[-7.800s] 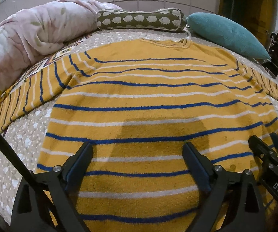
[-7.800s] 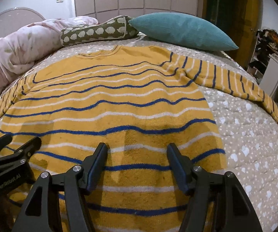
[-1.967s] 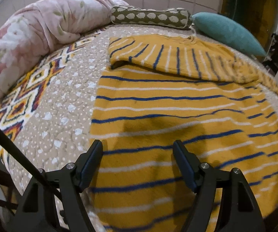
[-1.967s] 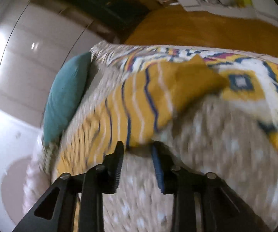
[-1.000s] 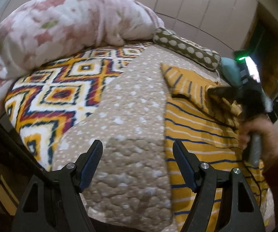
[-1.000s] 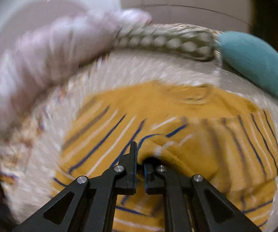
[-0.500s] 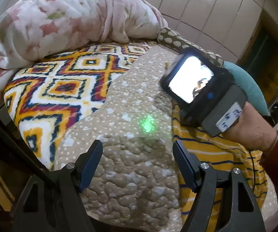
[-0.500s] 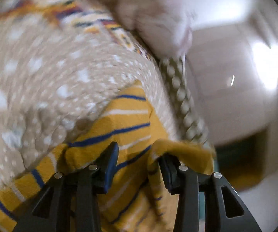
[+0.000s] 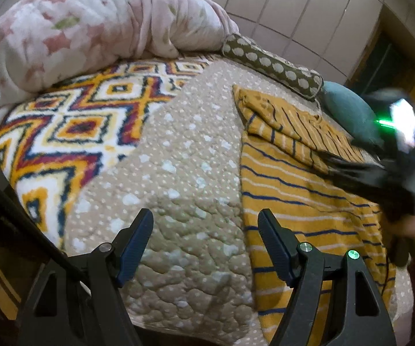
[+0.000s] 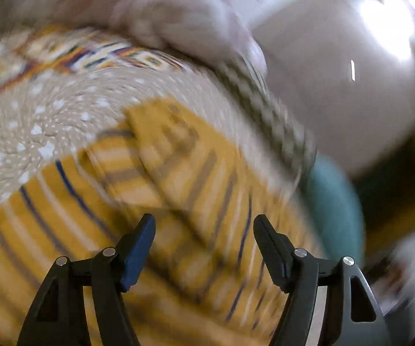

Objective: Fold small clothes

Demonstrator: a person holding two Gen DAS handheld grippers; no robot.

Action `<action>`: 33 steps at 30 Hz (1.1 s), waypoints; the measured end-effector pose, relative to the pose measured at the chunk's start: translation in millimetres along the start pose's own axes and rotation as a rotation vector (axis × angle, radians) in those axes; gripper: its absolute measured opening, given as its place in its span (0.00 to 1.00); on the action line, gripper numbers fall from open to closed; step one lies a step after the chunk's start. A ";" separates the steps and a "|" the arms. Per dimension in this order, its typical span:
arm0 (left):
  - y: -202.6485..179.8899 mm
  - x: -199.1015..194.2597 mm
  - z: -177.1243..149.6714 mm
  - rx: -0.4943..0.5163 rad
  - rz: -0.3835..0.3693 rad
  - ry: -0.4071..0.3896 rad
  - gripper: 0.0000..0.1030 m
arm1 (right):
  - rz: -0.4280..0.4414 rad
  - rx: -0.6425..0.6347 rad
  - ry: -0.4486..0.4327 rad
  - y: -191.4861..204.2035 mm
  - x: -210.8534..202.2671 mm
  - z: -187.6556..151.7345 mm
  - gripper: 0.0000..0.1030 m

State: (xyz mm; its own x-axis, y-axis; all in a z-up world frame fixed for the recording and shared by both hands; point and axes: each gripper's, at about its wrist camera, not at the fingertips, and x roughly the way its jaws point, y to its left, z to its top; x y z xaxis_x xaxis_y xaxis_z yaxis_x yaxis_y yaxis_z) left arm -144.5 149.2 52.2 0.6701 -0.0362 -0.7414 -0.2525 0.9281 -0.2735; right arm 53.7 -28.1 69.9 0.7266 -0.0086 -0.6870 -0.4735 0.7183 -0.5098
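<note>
A yellow sweater point(image 9: 299, 190) with blue and white stripes lies on the bed, both sleeves point(image 9: 288, 127) folded across its upper part. My left gripper point(image 9: 204, 236) stands open above the beige quilt, just left of the sweater's edge, with nothing between its fingers. In the blurred right wrist view my right gripper point(image 10: 204, 236) hangs over the folded sleeves of the sweater point(image 10: 178, 167); its jaws are opening and no cloth is pinched between them. The right gripper's dark body point(image 9: 392, 167), held by a hand, shows blurred at the right of the left wrist view.
A beige dotted quilt point(image 9: 173, 173) covers the bed over a patterned blanket point(image 9: 72, 132). A pink floral duvet point(image 9: 86, 28) is heaped at the back left. A spotted bolster point(image 9: 271, 63) and a teal pillow point(image 9: 349, 109) lie at the head. The bed's near edge falls away below my left gripper.
My right gripper let go of the sleeve, its jaws spreading wide, and swung back toward the right over the sweater. The left gripper has stayed put and open.
</note>
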 end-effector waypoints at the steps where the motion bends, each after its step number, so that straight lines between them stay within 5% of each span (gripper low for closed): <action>1: -3.1 3.0 -1.2 0.007 -0.009 0.014 0.71 | 0.037 0.069 0.015 -12.7 -3.9 -12.0 0.72; 5: -22.5 7.5 -4.9 0.069 -0.003 0.033 0.70 | 0.154 0.396 0.052 -80.9 -21.7 -87.0 0.72; 9: -48.2 13.0 -9.0 0.160 0.011 0.050 0.65 | 0.009 0.497 0.031 -114.2 -48.6 -159.6 0.72; 13: -69.6 26.8 -15.0 0.213 0.007 0.098 0.65 | -0.042 0.519 0.152 -132.8 -56.8 -208.3 0.72; 16: -78.0 35.7 -22.5 0.224 -0.004 0.130 0.65 | -0.031 0.561 0.217 -136.7 -57.7 -226.9 0.72; 22: -97.4 39.2 -39.0 0.312 0.078 0.124 0.67 | -0.026 0.632 0.212 -123.7 -69.6 -244.9 0.72; 33: -95.8 21.2 -55.0 0.306 0.056 0.145 0.70 | -0.043 0.647 0.238 -101.1 -79.8 -254.6 0.72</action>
State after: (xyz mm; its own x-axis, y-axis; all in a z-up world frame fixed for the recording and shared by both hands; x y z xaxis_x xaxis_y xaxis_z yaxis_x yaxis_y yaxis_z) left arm -144.6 39.1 29.0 0.5494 -0.0140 -0.8354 -0.0504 0.9975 -0.0499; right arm -83.2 -277.2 44.4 0.5742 -0.1455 -0.8057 -0.0010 0.9840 -0.1784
